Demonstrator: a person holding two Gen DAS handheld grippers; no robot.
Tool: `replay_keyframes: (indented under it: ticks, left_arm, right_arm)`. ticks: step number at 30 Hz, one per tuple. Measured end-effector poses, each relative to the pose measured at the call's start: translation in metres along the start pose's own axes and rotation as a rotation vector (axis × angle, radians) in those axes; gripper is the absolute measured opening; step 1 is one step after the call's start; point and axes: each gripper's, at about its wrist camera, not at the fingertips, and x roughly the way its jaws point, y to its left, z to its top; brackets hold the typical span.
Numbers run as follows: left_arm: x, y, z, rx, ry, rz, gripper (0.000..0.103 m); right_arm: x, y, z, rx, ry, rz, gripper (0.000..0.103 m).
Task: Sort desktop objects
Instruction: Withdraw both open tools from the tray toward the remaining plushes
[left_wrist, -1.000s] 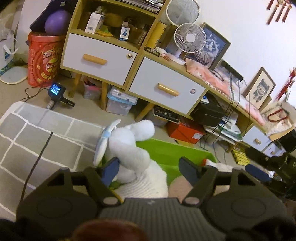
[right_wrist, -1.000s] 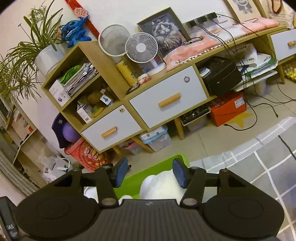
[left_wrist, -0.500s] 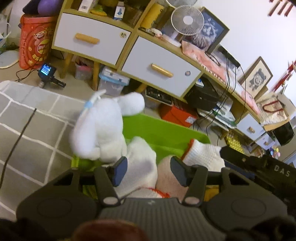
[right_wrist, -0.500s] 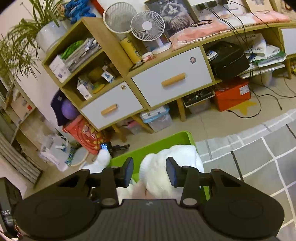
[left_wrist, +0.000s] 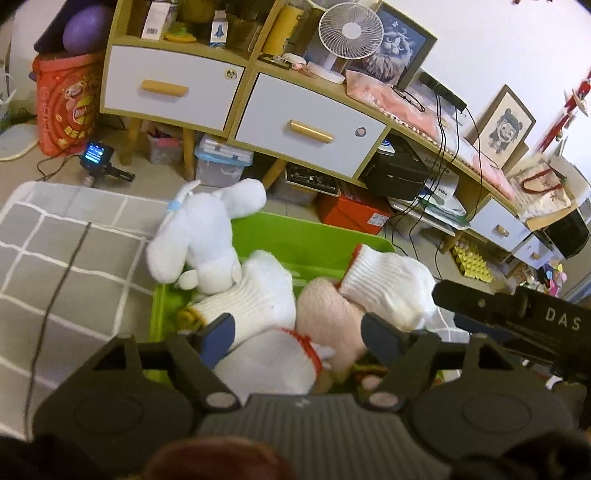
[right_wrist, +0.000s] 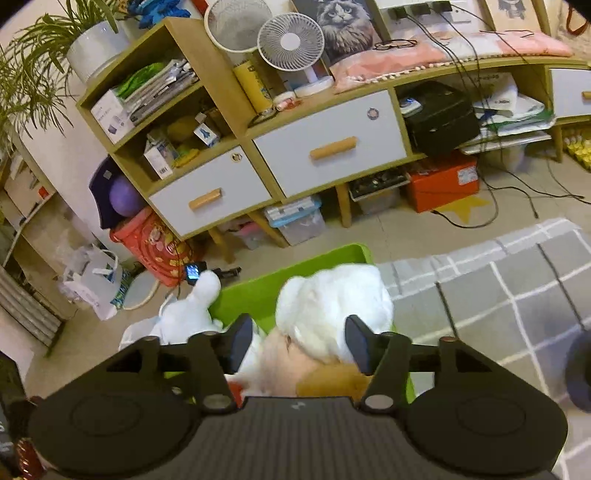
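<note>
Left gripper (left_wrist: 297, 334): hovers over the near end of the green bin, jaws spread wide apart and holding nothing; the white and pink soft things lie between and below its fingers, whether touching them I cannot tell.
Right gripper (right_wrist: 299, 341): hangs above the same bin from the other side, jaws apart, with a white glove bulging up between the fingers; no clamping shows.
Green bin (left_wrist: 306, 236): a bright green plastic tub standing on the floor at the edge of the grey checked rug (left_wrist: 55, 236), in front of the wooden cabinet.
White plush toy (left_wrist: 201, 236): slumped over the bin's left rim in the left wrist view, head and one ear sticking out over the rug, body inside.
White knit gloves (left_wrist: 388, 282): several in the bin, ribbed cuffs showing; one has a red-edged cuff and sits at the right, another (left_wrist: 258, 295) lies just beside the plush toy, touching it.
Pink soft item (left_wrist: 328, 314): wedged between the gloves, near the middle of the bin.
Cabinet (right_wrist: 332, 147): wooden frame with two white drawers and wooden handles, well behind the bin.
Desk fan (right_wrist: 290, 42): small and white, upright on the cabinet top beside a framed cat picture (right_wrist: 341, 22).
Orange box (right_wrist: 441, 181): on the floor under the cabinet.
</note>
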Motion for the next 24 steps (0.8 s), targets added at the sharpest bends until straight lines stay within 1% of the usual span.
replay_keyframes:
  ticks: [2, 3, 5, 11, 15, 19, 24]
  left_arm:
    - [-0.012, -0.004, -0.003, 0.01, -0.005, 0.013, 0.089]
    - [-0.018, -0.005, -0.005, 0.016, -0.005, 0.02, 0.092]
    - [-0.029, -0.007, -0.01, 0.023, 0.001, 0.034, 0.095]
    - [-0.059, -0.01, -0.033, 0.039, 0.028, 0.066, 0.102]
    - [-0.078, -0.01, -0.052, 0.049, 0.064, 0.083, 0.102]
    - [-0.092, -0.007, -0.073, 0.062, 0.093, 0.082, 0.102]
    - [-0.095, 0.0, -0.097, 0.055, 0.106, 0.064, 0.102]
  right_arm:
    - [-0.011, 0.001, -0.003, 0.006, 0.014, -0.008, 0.066]
    - [-0.016, 0.002, -0.005, 0.008, 0.019, -0.01, 0.068]
    - [-0.027, 0.003, -0.009, 0.009, 0.031, -0.014, 0.074]
    - [-0.059, 0.012, -0.027, 0.005, 0.076, -0.033, 0.08]
    - [-0.081, 0.014, -0.042, 0.004, 0.095, -0.039, 0.083]
    - [-0.099, 0.015, -0.06, -0.008, 0.115, -0.046, 0.087]
    - [-0.107, 0.003, -0.087, -0.007, 0.141, -0.051, 0.09]
